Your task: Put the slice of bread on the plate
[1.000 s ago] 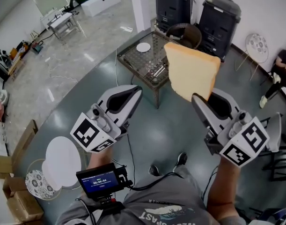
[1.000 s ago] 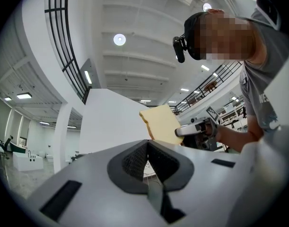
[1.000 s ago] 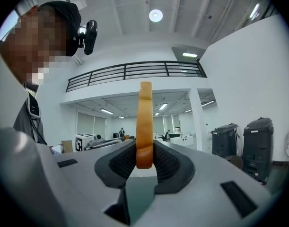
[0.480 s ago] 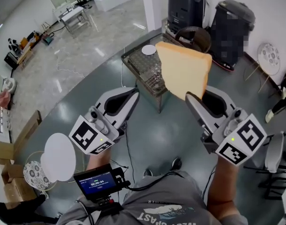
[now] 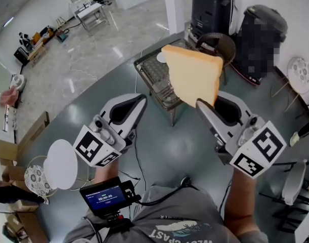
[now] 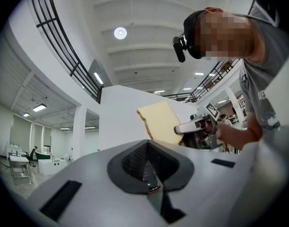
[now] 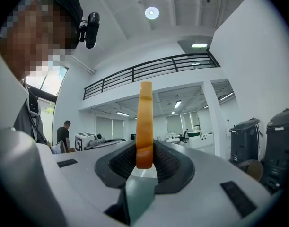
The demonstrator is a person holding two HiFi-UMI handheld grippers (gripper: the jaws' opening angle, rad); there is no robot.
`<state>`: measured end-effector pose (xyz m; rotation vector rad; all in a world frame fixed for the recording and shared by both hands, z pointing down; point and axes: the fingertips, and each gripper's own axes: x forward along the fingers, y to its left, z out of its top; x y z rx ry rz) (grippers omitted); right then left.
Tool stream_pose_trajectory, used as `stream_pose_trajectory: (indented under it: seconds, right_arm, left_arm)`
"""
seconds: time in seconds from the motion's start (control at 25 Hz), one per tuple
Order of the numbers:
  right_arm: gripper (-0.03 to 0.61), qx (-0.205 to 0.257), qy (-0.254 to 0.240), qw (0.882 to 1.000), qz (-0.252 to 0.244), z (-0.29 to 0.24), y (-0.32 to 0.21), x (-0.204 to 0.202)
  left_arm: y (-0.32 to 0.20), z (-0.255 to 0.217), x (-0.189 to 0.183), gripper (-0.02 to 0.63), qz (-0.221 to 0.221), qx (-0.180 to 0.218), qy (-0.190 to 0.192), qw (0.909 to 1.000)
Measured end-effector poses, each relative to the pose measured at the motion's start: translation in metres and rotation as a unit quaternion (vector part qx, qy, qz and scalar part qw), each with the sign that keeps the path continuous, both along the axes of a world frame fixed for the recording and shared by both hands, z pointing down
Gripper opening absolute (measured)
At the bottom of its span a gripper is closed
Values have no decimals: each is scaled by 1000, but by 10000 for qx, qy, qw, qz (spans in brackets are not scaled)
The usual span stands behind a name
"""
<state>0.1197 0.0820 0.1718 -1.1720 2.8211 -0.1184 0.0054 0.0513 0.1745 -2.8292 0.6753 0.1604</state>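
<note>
A pale slice of bread stands upright on edge in my right gripper, which is shut on its lower edge; in the right gripper view the bread rises straight up from between the pads. My left gripper is shut and empty beside it, with the bread off to its right. Both hang in the air above the floor. A small white plate lies on the glass-topped wire table ahead, partly hidden behind the bread.
Two black bins and a round dark chair stand behind the table. At lower left are a white round disc, a patterned plate and cardboard boxes. Cables run across the floor.
Both grippers have swung leftwards with the bread still gripped upright. The table and bins have slid right and lower in the head view, and the bread now covers more of the table.
</note>
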Motion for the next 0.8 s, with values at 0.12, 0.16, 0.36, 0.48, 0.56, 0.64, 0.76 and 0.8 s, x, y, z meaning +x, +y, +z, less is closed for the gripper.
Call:
stream_pose_trajectory:
  seconds: [0.12,0.16,0.36,0.48,0.56,0.64,0.76,0.8]
  right_arm:
    - [94,9,-28,10000,-85,3,-7,14]
    - [94,8,-46,9999,-102,5,-11,18]
    - [94,-80,-110,9998,-114,13,-31,18]
    - [94,-96,-91,9999,-40,17,-50,10]
    - [94,-111,-78,9999,24,21,-64,3]
    - [94,-131,-32,9999,54,21,-76,-7]
    - [94,-102,-6,9999,110,12,-94,-23]
    - [94,-92,-6,9999,138,9,-101,-28]
  left_arm:
    - [-6,2,12,6,-114,-1,-27,9999]
    - [-8,3,15,6,-144,-4,-36,9999]
    - [-26,10,9,6,-220,-73,-107,9997]
    - [-48,14,0,6,-188,-85,-40,9998]
    - [-64,17,-4,6,-108,-86,-9,9999]
    - [-79,16,-11,6,-26,-87,24,10000]
    - [-101,8,-24,6,53,-69,90,9999]
    - [-107,5,-29,6,80,-52,99,9999]
